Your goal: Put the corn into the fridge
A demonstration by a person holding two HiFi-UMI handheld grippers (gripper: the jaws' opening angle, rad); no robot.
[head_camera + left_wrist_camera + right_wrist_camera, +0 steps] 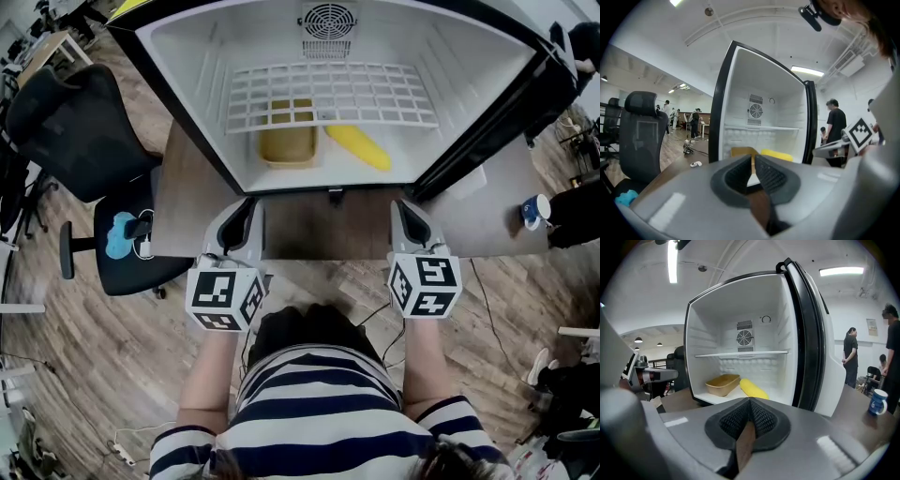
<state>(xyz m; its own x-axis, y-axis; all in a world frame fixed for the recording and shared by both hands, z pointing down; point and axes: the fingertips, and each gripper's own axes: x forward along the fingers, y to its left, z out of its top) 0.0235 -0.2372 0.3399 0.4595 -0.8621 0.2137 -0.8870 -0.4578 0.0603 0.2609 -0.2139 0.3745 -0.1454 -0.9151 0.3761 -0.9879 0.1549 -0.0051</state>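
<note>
At the far left of the head view stood a black chair point(80, 131), apart from the work. Just right of it, low in the frame, the left gripper point(236, 217) hovered over the near edge of the table point(319, 234). It pointed almost level at the open fridge point(187, 66), its jaws narrowed to a sliver with nothing between them.

In the middle of the frame, on the fridge floor under the wire shelf point(328, 94), lay a tan tray point(287, 161). The corn point(358, 147) lay just right of it, beside the tray and not in it. The placing step looked finished.

Right of centre the right gripper point(410, 220) mirrored the left, tipped a little downward, its jaws closed tight and empty. Both forearms were tucked close to the striped shirt, short of the fridge.

What remained was probably shutting the door point(487, 131) at the right. That would call for the right gripper to reach out past its edge and swing it round.
</note>
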